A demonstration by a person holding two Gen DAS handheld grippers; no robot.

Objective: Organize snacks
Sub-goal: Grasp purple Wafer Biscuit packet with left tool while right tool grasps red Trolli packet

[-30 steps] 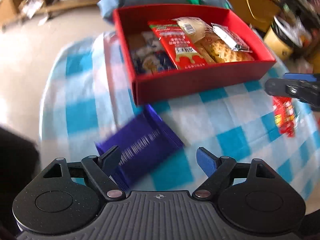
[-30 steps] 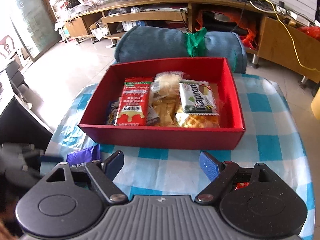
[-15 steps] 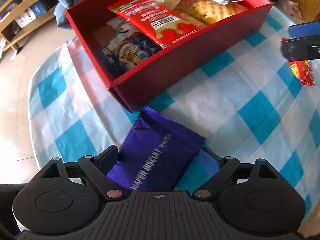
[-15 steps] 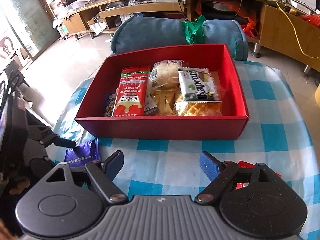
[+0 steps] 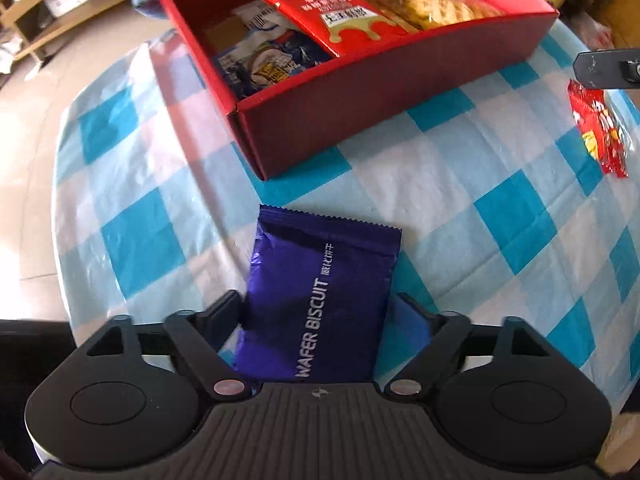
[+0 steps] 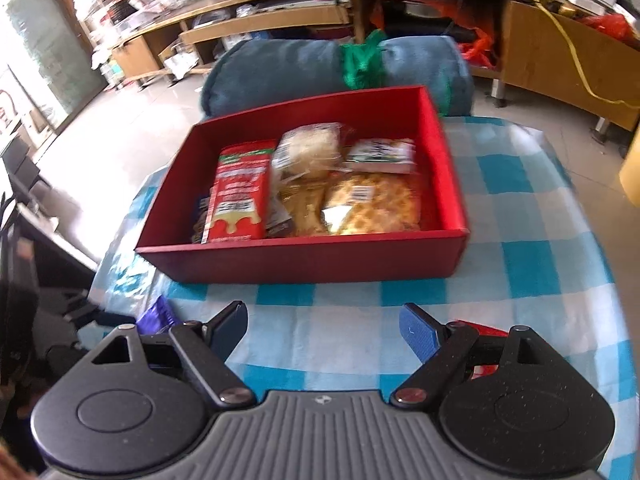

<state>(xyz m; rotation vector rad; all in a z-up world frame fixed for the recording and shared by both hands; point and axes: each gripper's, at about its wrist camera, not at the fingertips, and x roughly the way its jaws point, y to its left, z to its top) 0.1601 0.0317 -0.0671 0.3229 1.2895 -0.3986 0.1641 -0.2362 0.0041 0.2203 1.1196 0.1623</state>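
A purple wafer biscuit packet [image 5: 320, 292] lies flat on the blue checked tablecloth [image 5: 440, 184], in front of a red box [image 5: 380, 92] that holds several snack packs. My left gripper [image 5: 320, 312] is open, its fingers either side of the packet's near end, the left one touching or nearly touching it. A red snack packet [image 5: 598, 128] lies at the right. My right gripper [image 6: 322, 326] is open and empty above the cloth, in front of the red box [image 6: 304, 264]; the red packet [image 6: 482, 330] is partly hidden behind its right finger, the purple packet [image 6: 156, 316] at its left.
A rolled blue cushion [image 6: 304, 68] with a green strap lies behind the box. Wooden shelves [image 6: 280, 12] stand farther back. The table's edge curves close on the left [image 5: 64, 208]. The right gripper's finger [image 5: 608, 68] shows at the right edge of the left wrist view.
My left gripper has moved forward over the purple packet, which now lies straight between its open fingers. My right gripper has drawn back and tilted, so the box looks farther away.
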